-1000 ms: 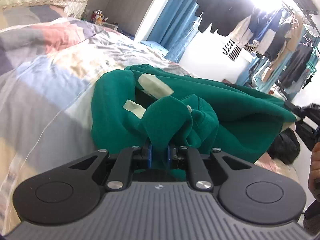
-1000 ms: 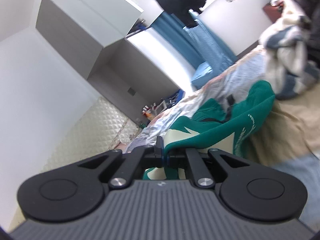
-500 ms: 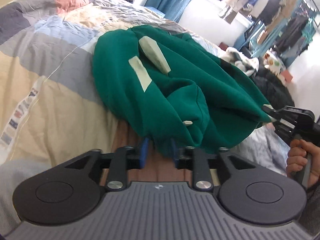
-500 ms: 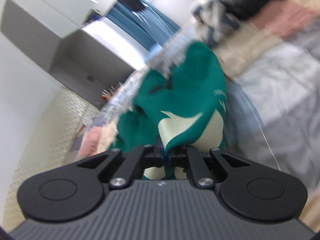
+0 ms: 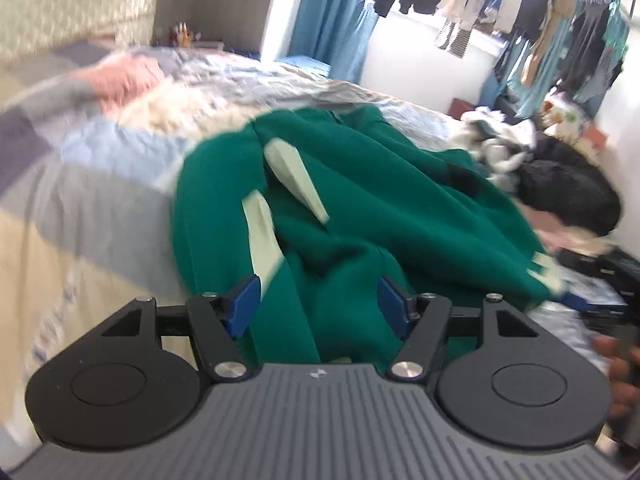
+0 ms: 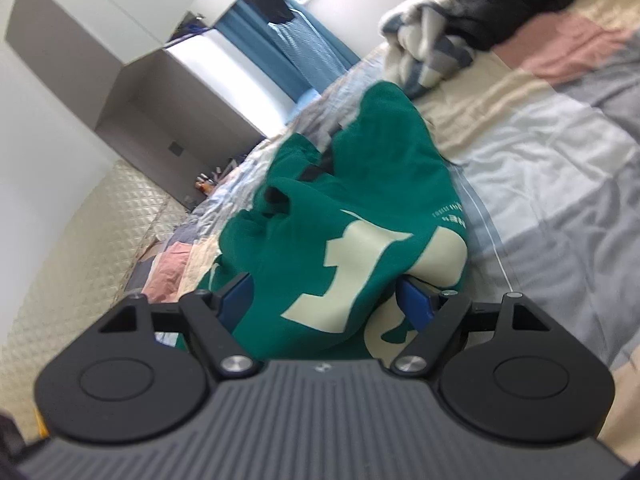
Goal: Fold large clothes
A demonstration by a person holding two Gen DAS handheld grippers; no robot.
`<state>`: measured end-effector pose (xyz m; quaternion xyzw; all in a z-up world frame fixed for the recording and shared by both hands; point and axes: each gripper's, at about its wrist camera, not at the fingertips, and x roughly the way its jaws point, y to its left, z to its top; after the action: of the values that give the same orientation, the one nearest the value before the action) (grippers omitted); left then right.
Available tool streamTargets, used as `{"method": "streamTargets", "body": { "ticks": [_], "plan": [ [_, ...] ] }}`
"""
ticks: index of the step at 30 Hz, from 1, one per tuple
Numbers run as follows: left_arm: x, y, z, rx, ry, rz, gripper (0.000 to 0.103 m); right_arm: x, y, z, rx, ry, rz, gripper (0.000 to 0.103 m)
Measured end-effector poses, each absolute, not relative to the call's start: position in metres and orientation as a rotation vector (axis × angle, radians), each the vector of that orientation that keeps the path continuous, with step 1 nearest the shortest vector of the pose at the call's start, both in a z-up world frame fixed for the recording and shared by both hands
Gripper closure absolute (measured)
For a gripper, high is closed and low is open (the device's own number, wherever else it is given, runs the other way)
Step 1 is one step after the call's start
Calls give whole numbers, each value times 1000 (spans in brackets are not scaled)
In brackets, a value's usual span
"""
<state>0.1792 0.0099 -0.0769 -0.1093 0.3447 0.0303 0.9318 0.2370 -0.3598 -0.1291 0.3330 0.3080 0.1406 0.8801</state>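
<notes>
Green sweatshirt (image 5: 360, 208) lay bunched on patchwork quilt (image 5: 100, 208), directly ahead of both tools. Long axis ran from left gripper (image 5: 318, 306) away toward far right, to clothes pile (image 5: 560, 184); in right view it ran from right gripper (image 6: 326, 300) up toward headboard end. Both jaws had just been opening, stood wide, cloth lying loose between blue pads (image 5: 244, 304), unpinched. Cream lettering (image 6: 352, 264) faced up just ahead of right gripper.
</notes>
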Motion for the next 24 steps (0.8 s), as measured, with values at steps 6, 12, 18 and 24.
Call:
{"method": "streamTargets", "body": {
  "ticks": [6,12,18,24],
  "plan": [
    [247,13,-85,-162,751,164,33,234,-365,-122,691,589,316,23],
    [288,9,-106,-92,761,275,33,234,-383,-119,681,546,274,21],
    [290,10,-117,-136,710,292,33,234,-360,-104,472,458,348,21],
    [269,18,-118,-184,656,279,33,222,-282,-91,166,384,558,21]
  ]
}}
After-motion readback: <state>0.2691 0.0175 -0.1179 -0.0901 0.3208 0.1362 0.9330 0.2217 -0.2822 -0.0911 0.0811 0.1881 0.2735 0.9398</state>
